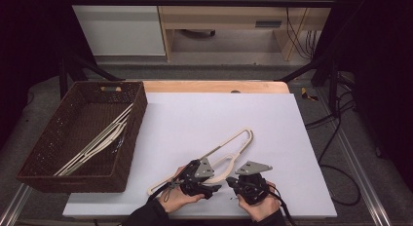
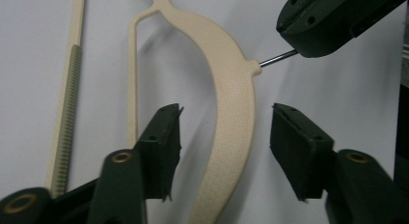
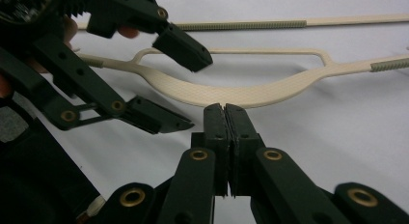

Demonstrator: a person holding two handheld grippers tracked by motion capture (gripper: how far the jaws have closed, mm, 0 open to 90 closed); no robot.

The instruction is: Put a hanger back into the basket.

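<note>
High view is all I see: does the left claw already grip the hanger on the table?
Observer: Not yet. The left claw is open around the hanger, at its wide curved middle. Both pads are apart from it.
Operator: And the right claw, does it hold something?
Observer: Yes. The right claw is shut on the thin metal hook that comes out of the hanger's middle.

High view overhead; gripper cams close — shared hanger (image 1: 229,153).
</note>
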